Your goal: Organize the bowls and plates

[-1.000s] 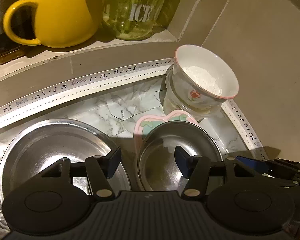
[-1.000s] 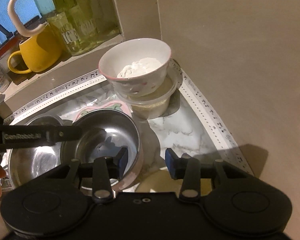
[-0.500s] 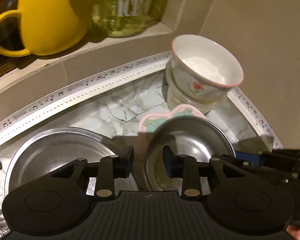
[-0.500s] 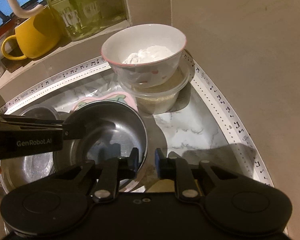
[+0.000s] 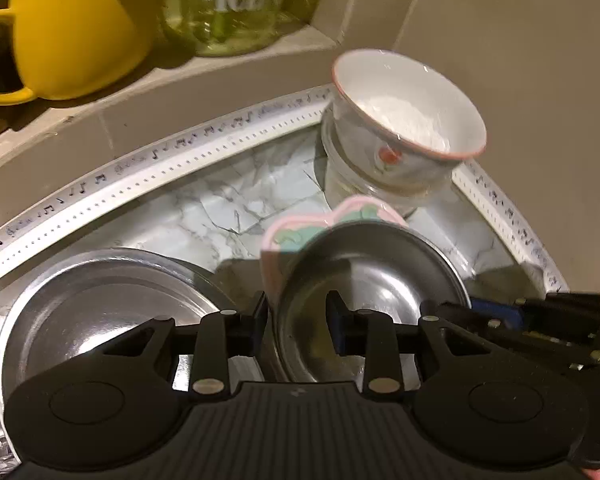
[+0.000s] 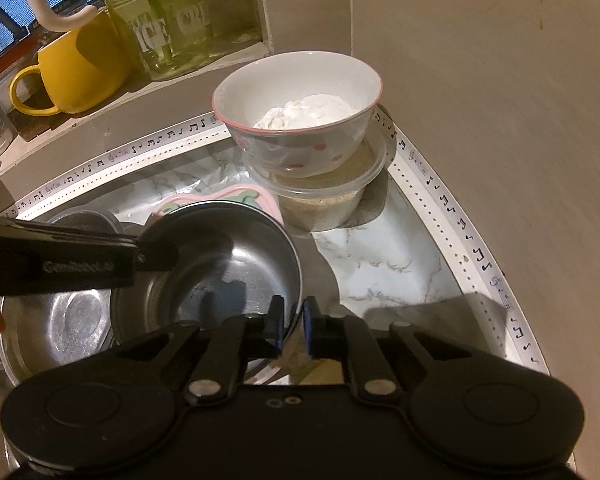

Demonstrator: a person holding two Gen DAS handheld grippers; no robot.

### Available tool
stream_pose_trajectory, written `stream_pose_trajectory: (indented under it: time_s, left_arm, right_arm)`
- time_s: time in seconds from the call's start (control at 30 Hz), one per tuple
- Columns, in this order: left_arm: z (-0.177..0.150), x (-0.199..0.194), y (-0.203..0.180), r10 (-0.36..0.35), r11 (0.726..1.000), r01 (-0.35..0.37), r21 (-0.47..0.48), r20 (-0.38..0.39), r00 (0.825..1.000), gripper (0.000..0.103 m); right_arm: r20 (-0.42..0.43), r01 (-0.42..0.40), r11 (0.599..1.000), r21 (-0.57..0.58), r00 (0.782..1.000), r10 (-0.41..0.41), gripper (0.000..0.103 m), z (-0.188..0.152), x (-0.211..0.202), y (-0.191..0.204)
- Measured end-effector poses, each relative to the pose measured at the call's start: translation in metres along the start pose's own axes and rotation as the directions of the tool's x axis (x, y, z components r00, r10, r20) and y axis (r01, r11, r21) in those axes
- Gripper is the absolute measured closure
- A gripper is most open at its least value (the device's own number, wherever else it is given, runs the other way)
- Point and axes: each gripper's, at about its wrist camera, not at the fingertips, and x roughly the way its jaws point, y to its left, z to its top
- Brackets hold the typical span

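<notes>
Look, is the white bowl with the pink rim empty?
No, the white bowl holds a heap of white powder and sits in a clear plastic container.

My left wrist camera looks steeply down, close above the steel bowl [image 5: 364, 280]; my right wrist camera views that bowl [image 6: 220, 264] from its opposite side.

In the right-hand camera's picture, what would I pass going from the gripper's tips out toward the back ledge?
Right gripper pinching the steel bowl rim → pink plate under it → clear tub carrying the white bowl → green jars.
</notes>
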Motion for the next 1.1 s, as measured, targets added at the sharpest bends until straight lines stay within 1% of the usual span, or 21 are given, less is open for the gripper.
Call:
stream_pose_trajectory:
  time_s: [0.03,0.07,0.1,0.13,0.17,0.2,0.33,0.5,0.7,0.83,0.97,1.1]
  left_arm:
    - [-0.001,0.000,-0.002,0.015,1.000,-0.015,0.011,0.006,1.000,0.076]
    - [-0.002,0.000,-0.003,0.030,0.999,-0.030,0.018,0.011,0.999,0.080]
    - [-0.003,0.000,-0.003,0.040,0.999,-0.040,0.017,0.014,0.999,0.086]
    - [-0.003,-0.001,-0.001,0.047,0.999,-0.047,0.009,0.014,0.999,0.089]
    - [-0.002,-0.001,0.002,0.045,0.999,-0.045,-0.005,0.013,0.999,0.093]
    - [-0.002,-0.002,0.005,0.039,0.999,-0.039,-0.017,0.011,0.999,0.096]
    - [-0.005,-0.007,0.005,0.033,0.999,-0.033,-0.024,0.012,0.999,0.096]
    - [-0.005,-0.019,-0.001,0.033,0.999,-0.033,-0.015,0.039,0.999,0.096]
    - [-0.002,-0.040,-0.006,0.035,0.999,-0.035,-0.005,0.059,0.998,0.096]
    - [0.001,-0.060,-0.007,0.041,0.999,-0.042,0.005,0.087,0.995,0.096]
    - [0.000,-0.084,-0.004,0.056,0.998,-0.058,0.008,0.114,0.992,0.096]
    - [-0.003,-0.106,0.009,0.088,0.996,-0.090,0.002,0.136,0.987,0.096]
  right_arm:
    - [0.000,0.001,1.000,-0.001,1.000,-0.001,0.092,0.000,0.000,0.000]
    - [0.000,0.003,1.000,-0.002,1.000,-0.003,0.092,0.000,0.000,0.001]
    - [0.001,0.004,1.000,-0.002,1.000,-0.004,0.092,0.000,0.000,0.001]
    - [0.003,0.005,1.000,-0.002,1.000,-0.005,0.092,0.000,0.000,0.001]
    - [0.004,0.006,1.000,-0.002,1.000,-0.006,0.093,-0.001,0.000,0.001]
    - [0.005,0.008,1.000,-0.002,1.000,-0.008,0.093,-0.001,0.000,0.001]
    - [0.011,0.031,0.999,-0.008,0.999,-0.031,0.094,-0.001,-0.001,0.003]
    - [0.035,0.051,0.999,0.009,0.998,-0.051,0.096,0.000,-0.006,0.000]
    - [0.060,0.043,0.999,0.011,0.997,-0.043,0.097,0.005,-0.023,-0.002]
    - [0.072,0.036,0.999,0.013,0.997,-0.036,0.097,0.009,-0.037,-0.001]
    - [0.092,0.021,1.000,0.008,0.995,-0.022,0.097,0.014,-0.054,0.004]
    - [0.112,0.003,1.000,-0.007,0.994,-0.002,0.096,0.019,-0.068,0.016]
